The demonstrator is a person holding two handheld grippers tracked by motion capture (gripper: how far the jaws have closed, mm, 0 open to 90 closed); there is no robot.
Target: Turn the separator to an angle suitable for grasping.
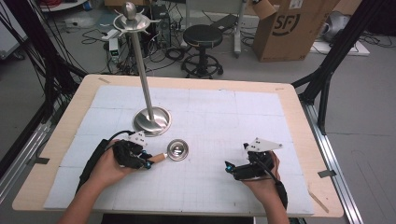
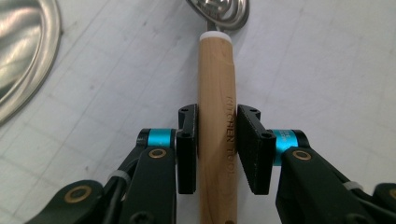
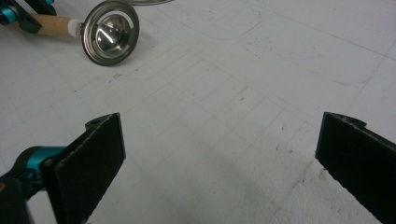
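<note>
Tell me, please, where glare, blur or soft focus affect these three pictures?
High view: sharp enough, with bright sheen on the stand's base. Left gripper view: the wooden handle is crisp where the left gripper clamps it; the ladle bowl glares. Right gripper view: the right gripper pads look soft, the mat sharper.

"KITCHEN TOOL" runs lengthwise down the wooden handle [image 2: 215, 135] in the left gripper view, burned into the wood. Up back in the high view, "SF" sits on the cardboard box [image 1: 286, 24].
</note>
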